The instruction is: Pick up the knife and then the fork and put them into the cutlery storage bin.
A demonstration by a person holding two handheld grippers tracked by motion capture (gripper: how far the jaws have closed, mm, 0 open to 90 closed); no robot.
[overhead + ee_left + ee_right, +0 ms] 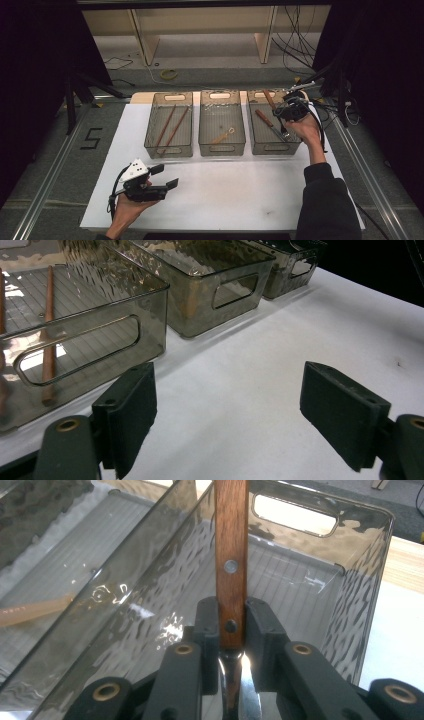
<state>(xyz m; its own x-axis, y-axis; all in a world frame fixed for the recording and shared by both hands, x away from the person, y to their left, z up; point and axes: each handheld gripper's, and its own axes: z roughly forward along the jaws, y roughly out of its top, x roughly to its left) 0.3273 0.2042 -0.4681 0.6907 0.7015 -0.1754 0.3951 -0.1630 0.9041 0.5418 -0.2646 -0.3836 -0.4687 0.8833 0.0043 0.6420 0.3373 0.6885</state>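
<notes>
While the left gripper (167, 176) idled with jaws wide over the white table (225, 192), the right gripper (231, 625) clamped a wooden-handled knife (231, 555) above the right-hand bin (295, 145), likely for sorting

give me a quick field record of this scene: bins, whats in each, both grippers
surface: white table top
bins: three clear smoky bins in a row
left bin: two long brown sticks
middle bin: one small pale utensil
right bin: one wooden-handled utensil lying inside
left gripper: jaws wide open, nothing between them, near the table's front edge
right gripper: shut on a second wooden-handled utensil's handle, over the right bin
</notes>
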